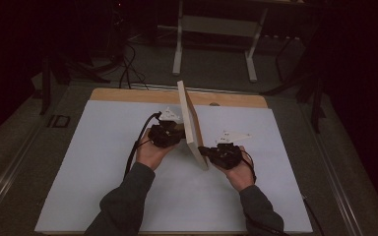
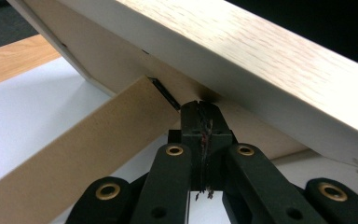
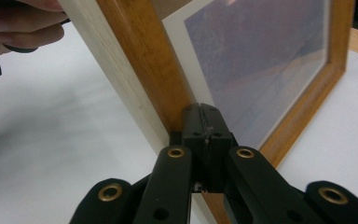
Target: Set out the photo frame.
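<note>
No writing was legible. The picture frame [image 1: 191,125] stood tilted on the worktop [image 1: 103,162]; the left gripper [image 2: 200,109], jaws pressed together, met its back stand [image 2: 74,144], while the right gripper [image 3: 204,112], jaws also together, touched its glazed front.

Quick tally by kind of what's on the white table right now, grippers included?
Light wooden picture frame with brown fold-out back stand: 1
Black hand-held grippers, jaws shut: 2, the left gripper behind the frame and the right gripper at its front edge
White table mat: 1
Total: 4
</note>
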`<state>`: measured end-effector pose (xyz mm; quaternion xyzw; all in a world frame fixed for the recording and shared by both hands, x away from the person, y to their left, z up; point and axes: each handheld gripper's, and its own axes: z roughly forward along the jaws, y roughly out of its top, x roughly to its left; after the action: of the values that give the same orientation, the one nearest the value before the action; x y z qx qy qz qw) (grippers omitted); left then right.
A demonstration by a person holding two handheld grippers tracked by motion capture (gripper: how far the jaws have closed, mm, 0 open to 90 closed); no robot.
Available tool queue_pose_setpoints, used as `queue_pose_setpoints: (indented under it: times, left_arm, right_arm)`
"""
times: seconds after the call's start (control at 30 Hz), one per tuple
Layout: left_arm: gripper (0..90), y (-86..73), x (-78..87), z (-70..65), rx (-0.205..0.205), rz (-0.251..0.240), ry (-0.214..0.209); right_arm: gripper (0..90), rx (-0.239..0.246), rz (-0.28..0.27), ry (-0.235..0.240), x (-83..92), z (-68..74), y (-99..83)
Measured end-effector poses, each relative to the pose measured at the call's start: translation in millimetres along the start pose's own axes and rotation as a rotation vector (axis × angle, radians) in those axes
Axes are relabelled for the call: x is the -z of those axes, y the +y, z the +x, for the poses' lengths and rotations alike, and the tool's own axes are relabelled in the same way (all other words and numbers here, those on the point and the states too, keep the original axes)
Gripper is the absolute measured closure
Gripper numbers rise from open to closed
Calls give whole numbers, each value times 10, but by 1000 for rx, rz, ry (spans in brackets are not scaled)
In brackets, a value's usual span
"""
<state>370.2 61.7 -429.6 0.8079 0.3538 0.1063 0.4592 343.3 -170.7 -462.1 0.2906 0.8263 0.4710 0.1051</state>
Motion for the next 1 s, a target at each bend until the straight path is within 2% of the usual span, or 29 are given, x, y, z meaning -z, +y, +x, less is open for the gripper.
queue_pose_setpoints:
  times: [0.3,0.47,0.5,0.83,0.93,1.0]
  left_arm:
    - [900,-38,9,66,21,-38,-71]
    - [900,-41,17,92,22,-38,-76]
    - [900,-40,22,103,22,-37,-76]
    - [900,-51,38,173,40,-37,-86]
    - [887,-55,40,183,55,-36,-82]
    - [845,-73,44,205,72,-44,-95]
  right_arm:
    - [900,-5,1,2,-12,16,11]
    - [900,-8,4,8,-33,25,26]
    - [900,-16,5,21,-49,27,34]
    - [900,-6,16,32,-136,81,89]
    - [900,2,19,26,-138,81,86]
    - [878,4,22,19,-137,82,81]
